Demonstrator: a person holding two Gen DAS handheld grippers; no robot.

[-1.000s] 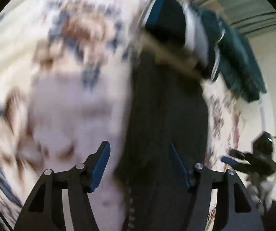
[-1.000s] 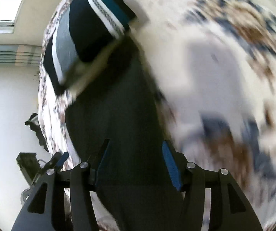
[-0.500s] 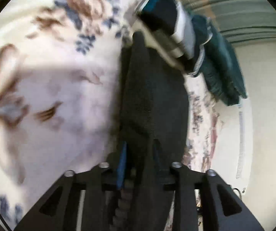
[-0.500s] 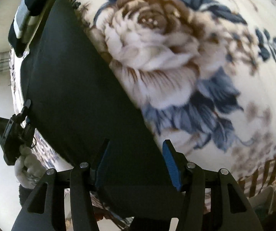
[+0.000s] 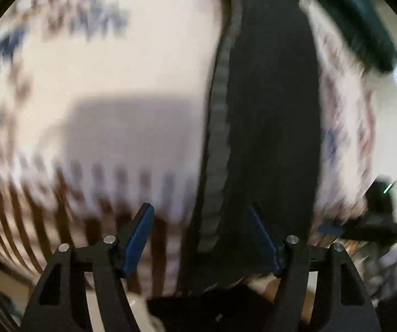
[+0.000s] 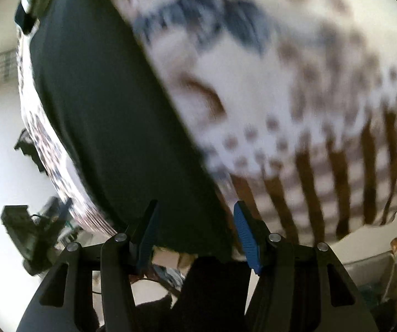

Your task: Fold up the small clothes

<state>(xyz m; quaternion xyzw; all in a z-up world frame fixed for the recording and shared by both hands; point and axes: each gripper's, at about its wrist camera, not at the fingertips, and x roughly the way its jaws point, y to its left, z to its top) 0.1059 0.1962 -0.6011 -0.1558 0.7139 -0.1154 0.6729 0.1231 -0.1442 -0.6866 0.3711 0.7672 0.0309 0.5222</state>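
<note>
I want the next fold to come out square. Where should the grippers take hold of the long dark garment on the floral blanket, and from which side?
Probably at its near end, one near corner each. The dark garment lies flat as a long strip on the floral blanket, its near edge at the blanket's striped border, under the left gripper and right gripper. Come down from above, jaws astride the edge.

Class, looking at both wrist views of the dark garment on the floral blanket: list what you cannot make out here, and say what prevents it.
- Left wrist view: floral blanket pattern, motion blur.
- Left wrist view: dark garment near end, hidden below the frame behind the left gripper.
- Right wrist view: whether the right gripper grips the garment, blur.
</note>
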